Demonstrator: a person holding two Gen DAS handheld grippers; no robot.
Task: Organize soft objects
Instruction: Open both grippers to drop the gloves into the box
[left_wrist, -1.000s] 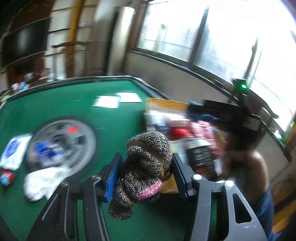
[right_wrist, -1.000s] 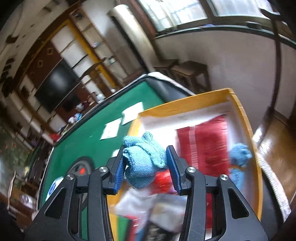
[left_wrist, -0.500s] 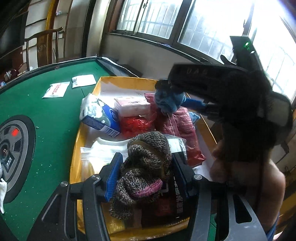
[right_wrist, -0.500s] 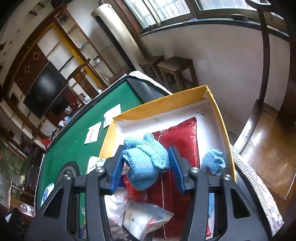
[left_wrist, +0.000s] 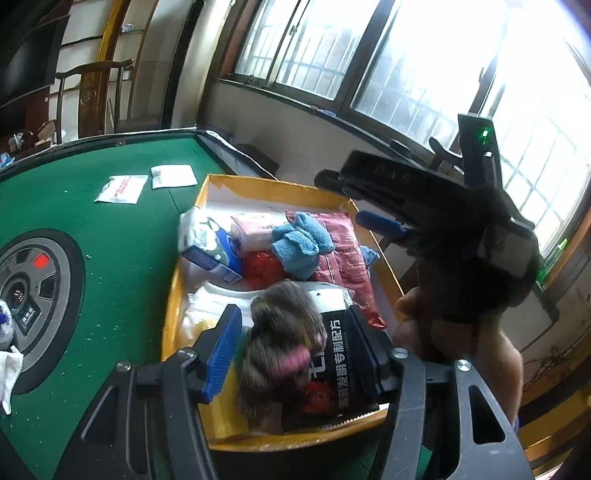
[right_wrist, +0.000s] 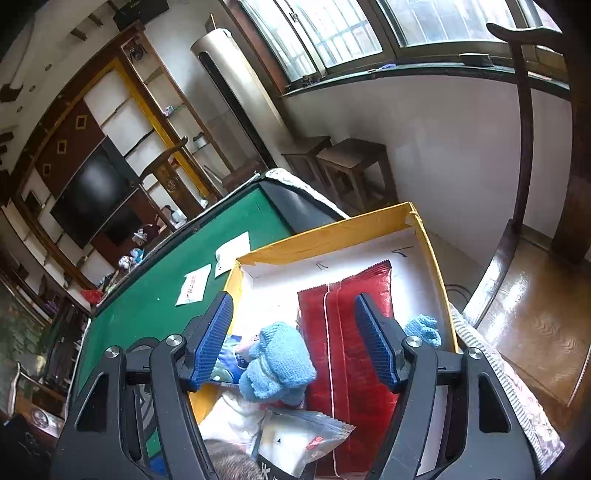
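Table (left_wrist: 122, 236): is showing matt green felt, flecked with pale crumbs.
Box (right_wrist: 317, 230): is presenting yellow card walls, white matt lining.
Blue socks (right_wrist: 277, 363): are showing soft, fuzzy knit.
Brown bundle (left_wrist: 280, 339): is showing coarse mottled knit with a pink band.
Red packet (right_wrist: 351, 332): is reflecting light; glossy plastic film.
Gripper pads (right_wrist: 214, 336): are showing ribbed blue rubber on black matt plastic.
Bench (right_wrist: 532, 317): is gleaming, polished wood.

Bright barred windows (left_wrist: 424, 70), white wall (right_wrist: 424, 122), two wooden stools (right_wrist: 340, 166).
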